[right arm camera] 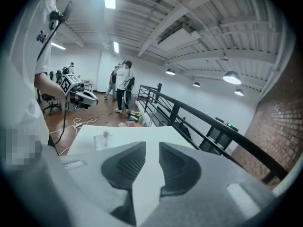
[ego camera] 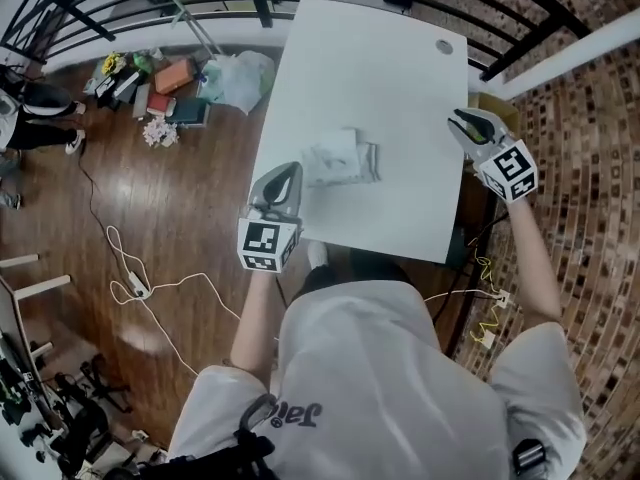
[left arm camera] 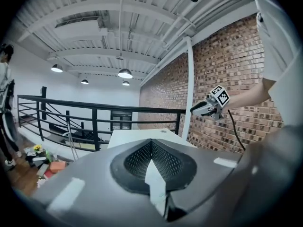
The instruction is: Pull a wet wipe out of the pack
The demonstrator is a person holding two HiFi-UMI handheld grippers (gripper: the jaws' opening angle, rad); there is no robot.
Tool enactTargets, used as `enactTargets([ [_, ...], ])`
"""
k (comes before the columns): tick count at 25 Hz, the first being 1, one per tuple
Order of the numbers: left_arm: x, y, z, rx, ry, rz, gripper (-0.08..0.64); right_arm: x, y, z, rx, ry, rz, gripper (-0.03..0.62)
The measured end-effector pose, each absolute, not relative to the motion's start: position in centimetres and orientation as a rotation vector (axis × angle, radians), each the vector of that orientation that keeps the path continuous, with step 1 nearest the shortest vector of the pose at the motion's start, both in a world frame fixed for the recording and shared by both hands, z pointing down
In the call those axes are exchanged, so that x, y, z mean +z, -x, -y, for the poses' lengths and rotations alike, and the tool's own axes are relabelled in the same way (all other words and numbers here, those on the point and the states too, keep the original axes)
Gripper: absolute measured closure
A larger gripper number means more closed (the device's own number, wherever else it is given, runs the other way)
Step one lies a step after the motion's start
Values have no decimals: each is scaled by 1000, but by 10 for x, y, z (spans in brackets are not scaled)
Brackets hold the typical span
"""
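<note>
On the white table (ego camera: 390,78), roughly at its middle, lies the pack (ego camera: 345,160), a pale, crumpled-looking shape. It is too small and washed out to tell whether a sheet already stands up out of its opening. Neither tool touches it.

The left gripper (ego camera: 288,173) hovers just beside the pack, on the side nearer the person, at the table's edge and pointing toward the pack. In the left gripper view its fingers (left arm camera: 135,161) meet at the tips, and nothing can be made out pinched there; only a white wedge shows below where they meet.

The right gripper (ego camera: 460,120) is well apart from the pack, out at the table's far right edge. Its fingers (right arm camera: 127,164) stand a narrow slit apart with only bare table showing through, so it has hold of nothing. From that view the pack sits small and distant on the tabletop.

As a judgement, the pull itself is not under way: no wipe hangs from either tool and the pack is unheld. What is left seems to be nearly everything: steady the pack, pinch a wipe at the opening, and draw it free.
</note>
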State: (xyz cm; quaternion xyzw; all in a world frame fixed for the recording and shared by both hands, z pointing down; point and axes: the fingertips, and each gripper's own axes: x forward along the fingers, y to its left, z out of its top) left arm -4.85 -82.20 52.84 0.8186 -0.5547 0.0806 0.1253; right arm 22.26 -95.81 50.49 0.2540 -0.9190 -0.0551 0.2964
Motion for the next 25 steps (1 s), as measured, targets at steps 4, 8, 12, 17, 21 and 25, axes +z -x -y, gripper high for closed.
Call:
enactTargets([
  [4, 541, 50, 825, 253, -2381, 1599, 543, 505, -192, 982, -173, -496, 2455, 465],
  [8, 547, 49, 827, 249, -2375, 1583, 543, 514, -152, 991, -225, -270, 2423, 313],
  [12, 549, 51, 827, 230, -2346, 1597, 543, 534, -117, 984, -210, -67, 2367, 255],
  [17, 559, 47, 824, 250, -2313, 1607, 543, 563, -72, 964, -121, 97, 2370, 255],
  [21, 566, 43, 821, 269, -2315, 1618, 543, 596, -43, 932, -15, 224, 2337, 258],
  [25, 570, 39, 818, 266, -2286, 1620, 543, 628, -27, 901, 40, 326, 2288, 272],
])
